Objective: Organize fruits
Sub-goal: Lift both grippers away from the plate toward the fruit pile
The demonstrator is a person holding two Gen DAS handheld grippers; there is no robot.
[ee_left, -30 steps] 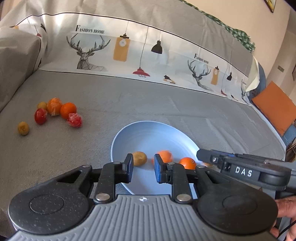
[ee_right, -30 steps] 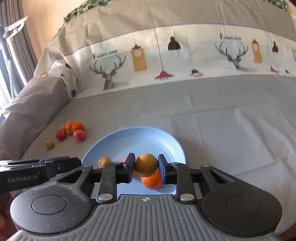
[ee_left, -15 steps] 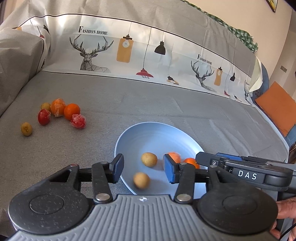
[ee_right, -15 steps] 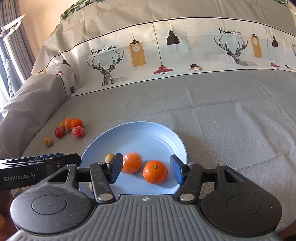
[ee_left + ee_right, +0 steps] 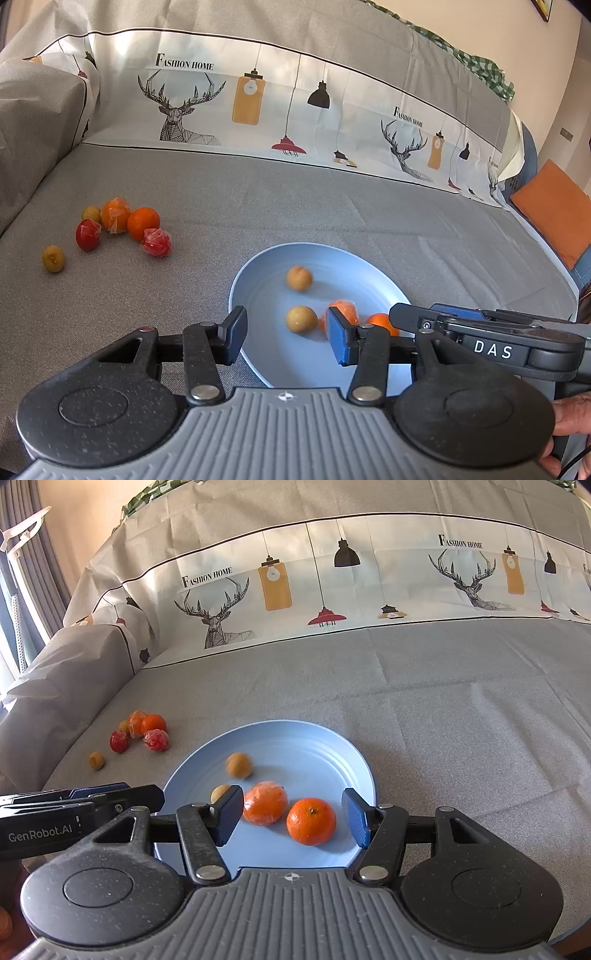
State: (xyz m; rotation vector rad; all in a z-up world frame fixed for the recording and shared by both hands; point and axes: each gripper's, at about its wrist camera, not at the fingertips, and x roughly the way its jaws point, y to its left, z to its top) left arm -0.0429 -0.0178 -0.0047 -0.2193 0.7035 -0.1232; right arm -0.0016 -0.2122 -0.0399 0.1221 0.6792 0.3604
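Note:
A light blue plate [image 5: 266,280] [image 5: 325,749] lies on the grey sofa cover. It holds two small brown fruits [image 5: 301,319] [image 5: 299,277] and two oranges, one wrapped [image 5: 265,802] and one bare [image 5: 311,821]. The farther brown fruit [image 5: 239,764] is blurred. My left gripper [image 5: 286,338] is open and empty over the plate's near edge. My right gripper [image 5: 293,819] is open and empty above the oranges. Several loose fruits [image 5: 143,222] [image 5: 153,723] lie in a cluster to the left of the plate.
A small brown fruit [image 5: 53,259] [image 5: 96,760] lies apart at the far left. The sofa back has a printed deer cover [image 5: 258,103]. An armrest [image 5: 33,122] rises at the left. An orange cushion [image 5: 557,210] is at the right.
Both grippers have opened. The right gripper let go of a brown fruit, which now rolls on the plate. The left gripper also opened near the other brown fruit.

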